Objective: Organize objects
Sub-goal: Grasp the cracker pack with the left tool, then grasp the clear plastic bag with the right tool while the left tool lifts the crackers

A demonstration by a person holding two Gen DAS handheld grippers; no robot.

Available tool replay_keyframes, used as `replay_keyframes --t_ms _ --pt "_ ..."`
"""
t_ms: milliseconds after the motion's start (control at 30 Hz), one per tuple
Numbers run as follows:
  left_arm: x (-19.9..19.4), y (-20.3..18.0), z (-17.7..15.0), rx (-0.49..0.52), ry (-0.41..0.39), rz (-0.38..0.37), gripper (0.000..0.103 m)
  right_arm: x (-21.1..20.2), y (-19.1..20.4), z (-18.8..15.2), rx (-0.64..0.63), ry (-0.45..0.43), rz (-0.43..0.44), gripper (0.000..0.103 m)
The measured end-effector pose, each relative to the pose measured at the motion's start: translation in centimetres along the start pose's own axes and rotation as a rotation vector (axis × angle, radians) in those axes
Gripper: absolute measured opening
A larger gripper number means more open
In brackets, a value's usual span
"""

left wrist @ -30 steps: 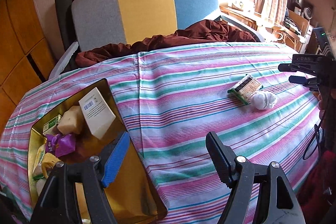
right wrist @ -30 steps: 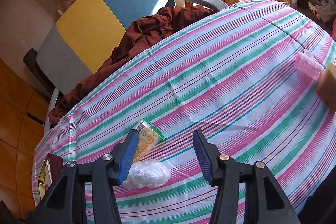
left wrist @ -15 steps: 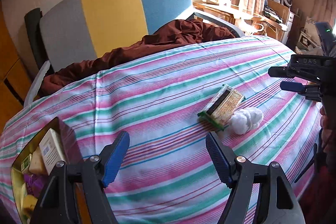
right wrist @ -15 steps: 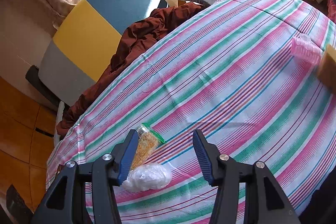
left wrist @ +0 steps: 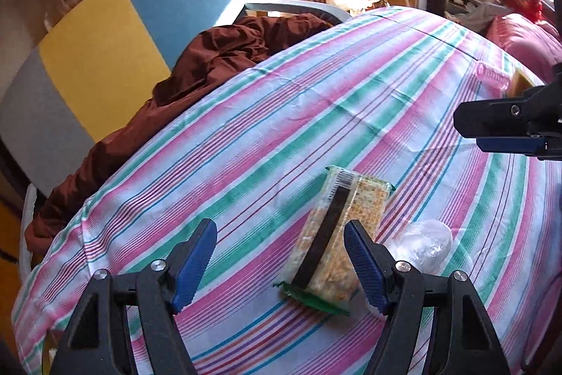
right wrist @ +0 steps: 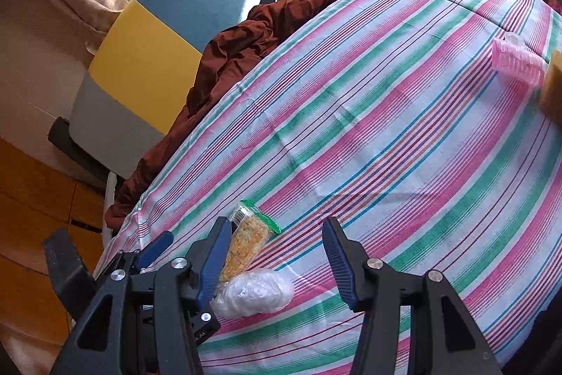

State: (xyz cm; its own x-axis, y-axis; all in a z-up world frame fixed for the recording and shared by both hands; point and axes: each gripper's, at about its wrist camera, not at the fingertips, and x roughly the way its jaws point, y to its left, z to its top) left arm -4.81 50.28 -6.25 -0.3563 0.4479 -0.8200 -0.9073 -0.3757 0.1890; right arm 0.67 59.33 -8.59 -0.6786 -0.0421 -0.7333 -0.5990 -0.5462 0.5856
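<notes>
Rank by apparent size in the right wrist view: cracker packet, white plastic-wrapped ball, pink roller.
1. Cracker packet, partly hidden behind a finger.
2. White plastic-wrapped ball, close to the packet in size, so unsure.
3. Pink roller looks smallest, but lies farther from the camera.

Ahead of the hand-held gripper, a brown cloth (left wrist: 224,65) lies against a grey, yellow and blue chair (left wrist: 105,41).

A pink, green and white striped cloth (left wrist: 281,115) lies under blue-padded black fingers (left wrist: 195,260). Between them lies a yellow snack pack (left wrist: 337,234) with green ends; beyond, a maroon cloth (left wrist: 224,58).
</notes>
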Motion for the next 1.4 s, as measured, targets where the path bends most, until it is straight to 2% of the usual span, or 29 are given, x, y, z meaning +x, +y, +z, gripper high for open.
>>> replay_keyframes --t_ms 100,200,267,333,400,433,467,500,600,733,800,833,1000,1133,1200,1400 --pt "1.1 -1.7 0.3 0.08 0.028 -0.077 0.078 0.3 -0.1 0.0 0.003 0.015 0.0 0.055" --pt "1.8 -2.8 0.3 0.125 0.034 -0.084 0.078 0.5 -0.1 -0.1 0.003 0.026 0.002 0.055" --pt "2.3 -2.5 0.5 0.083 0.047 -0.109 0.078 0.6 -0.1 -0.2 0.001 0.027 0.0 0.055" --pt "3.0 -1.8 0.5 0.035 0.066 -0.099 0.078 0.6 -0.2 -0.2 0.0 0.027 -0.008 0.055" --pt "3.7 -0.9 -0.1 -0.027 0.099 -0.15 0.068 0.7 -0.3 -0.2 0.004 0.031 -0.012 0.055" --pt "3.5 -0.4 -0.4 -0.063 0.085 -0.164 0.064 0.7 -0.3 -0.2 0.002 0.032 -0.015 0.055" --pt "3.2 -0.2 -0.6 -0.074 0.078 -0.15 0.054 0.8 -0.3 -0.1 -0.002 0.034 -0.021 0.055" --pt "3.0 0.1 -0.9 -0.089 0.076 -0.143 0.052 0.9 -0.2 -0.1 -0.006 0.038 -0.022 0.055" --pt "2.0 1.1 -2.4 -0.173 0.088 -0.11 0.051 1.6 0.4 -0.4 -0.046 0.081 -0.016 0.055" --pt "0.1 2.2 -5.4 -0.275 0.094 -0.05 0.051 3.9 2.6 -2.0 -0.171 0.211 -0.004 0.055" --pt "-0.9 2.7 -6.8 -0.338 0.094 -0.037 0.052 4.3 3.7 -3.1 -0.245 0.236 -0.009 0.068" --pt "-1.2 2.9 -7.2 -0.368 0.096 -0.036 0.052 4.5 4.2 -3.5 -0.28 0.244 -0.015 0.071" --pt "-3.5 4.1 -10.2 -0.508 0.095 -0.033 0.051 5.0 5.6 -4.9 -0.377 0.287 -0.01 0.071" --pt "-5.1 3.3 -12.6 -0.473 0.088 0.033 0.051 5.5 6.8 -5.9 -0.45 0.322 -0.011 0.074" --pt "-5.6 2.8 -13.7 -0.462 0.075 0.054 0.051 5.5 7.4 -6.6 -0.508 0.338 -0.013 0.08" --pt "-5.8 3.2 -14.3 -0.478 0.068 0.048 0.051 6.9 8.9 -9.8 -0.713 0.415 -0.111 0.082"
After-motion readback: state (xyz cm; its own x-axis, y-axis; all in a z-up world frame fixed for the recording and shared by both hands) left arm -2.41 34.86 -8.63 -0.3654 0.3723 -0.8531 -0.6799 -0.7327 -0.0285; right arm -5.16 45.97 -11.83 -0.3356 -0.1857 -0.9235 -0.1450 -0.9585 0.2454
